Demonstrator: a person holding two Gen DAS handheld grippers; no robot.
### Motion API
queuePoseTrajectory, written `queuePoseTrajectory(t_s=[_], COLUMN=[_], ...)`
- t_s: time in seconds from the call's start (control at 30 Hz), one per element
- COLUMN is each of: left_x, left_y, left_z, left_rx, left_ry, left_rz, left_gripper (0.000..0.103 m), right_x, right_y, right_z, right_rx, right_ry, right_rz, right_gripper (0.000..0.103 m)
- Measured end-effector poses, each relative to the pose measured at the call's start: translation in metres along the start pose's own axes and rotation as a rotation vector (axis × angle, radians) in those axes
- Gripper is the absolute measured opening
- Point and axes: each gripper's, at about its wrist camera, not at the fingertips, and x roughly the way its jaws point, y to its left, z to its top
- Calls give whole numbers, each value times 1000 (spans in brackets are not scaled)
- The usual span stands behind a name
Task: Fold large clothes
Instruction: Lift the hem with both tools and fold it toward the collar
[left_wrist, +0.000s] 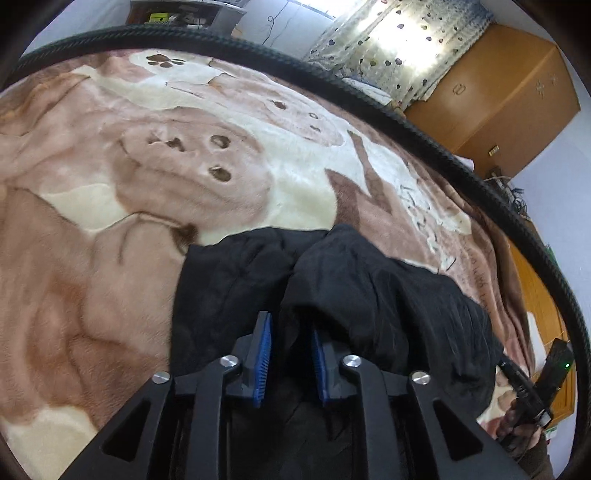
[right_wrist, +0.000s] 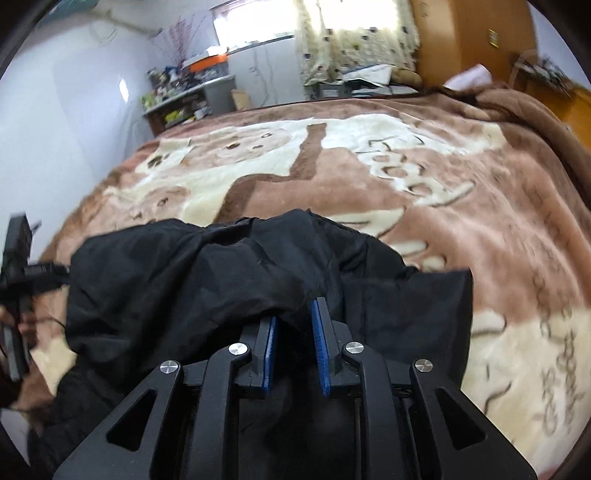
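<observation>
Bedroom; bed under a plush tan blanket with a bear print; black garment heaped at lower centre of both views, padded and quilted by its look. Your left hand-held gripper stands slightly parted over a fold, nothing pinched; right hand-held gripper likewise, cloth bulging just ahead of its pads. Expect soft, bulky, slippery fabric, light for its size; take a hem or seam edge, not the puffy middle; thick layers may slide out.

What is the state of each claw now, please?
Left claw: open, pads apart over the black jacket, not pressing it.
Right claw: open, jacket fold between the pads, no clear grip.
</observation>
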Motion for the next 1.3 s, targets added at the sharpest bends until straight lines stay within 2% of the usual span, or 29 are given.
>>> queuePoseTrajectory(t_s=[0.03,0.1,0.17,0.23,0.27,0.33,0.4,0.47,0.53,0.6,0.7,0.73,0.77,0.8,0.83,0.93,1.03,1.13,1.2,1.3], left_x=[-3,-11,-21,-29,-34,-36,-31,-18,-2,15,32,33,32,30,28,20,7,0,1,18], left_y=[1,7,14,18,21,24,20,5,-6,-12,-17,-21,-25,-28,-30,-32,-38,-33,-22,-13], left_z=[-3,-6,-9,-11,-13,-16,-17,-15,-12,-10,-8,-6,-3,-2,0,3,-2,-21,-35,-54], left_rx=[-7,-43,-94,-144,-183,-265,-304,-266,-256,-285,-358,-348,-332,-320,-305,-303,-250,-214,-206,-190], left_ry=[4,-1,-16,-32,-43,-38,-10,4,41,87,128,126,112,102,90,87,69,69,91,139], left_rz=[-15,-55,-95,-123,-153,-240,-308,-299,-271,-310,-349,-340,-306,-288,-278,-319,-364,-370,-330,-223], left_gripper=[40,47,48,64,67,74,83,83,83,83,80,67,62,54,44,26,20,19,19,19], right_x=[-4,-10,-23,-35,-38,-31,-10,10,25,39,50,49,47,43,36,12,-3,-8,-1,17], right_y=[-4,-11,-19,-24,-25,-26,-23,-15,-6,8,22,25,24,24,23,22,26,30,32,33], right_z=[-4,-11,-20,-28,-33,-40,-43,-40,-36,-30,-21,-17,-15,-10,-7,-1,-4,-17,-29,-51], right_rx=[36,111,204,266,310,400,475,501,541,547,543,553,552,547,541,496,472,448,436,424], right_ry=[1,4,-21,-58,-79,-51,7,31,43,63,92,75,62,37,5,-61,-82,-76,-35,47], right_rz=[12,22,35,93,126,233,309,318,386,442,450,457,459,456,452,446,438,440,430,341], right_gripper=[20,22,26,30,31,48,57,58,58,58,58,44,32,13,11,8,8,8,8,8])
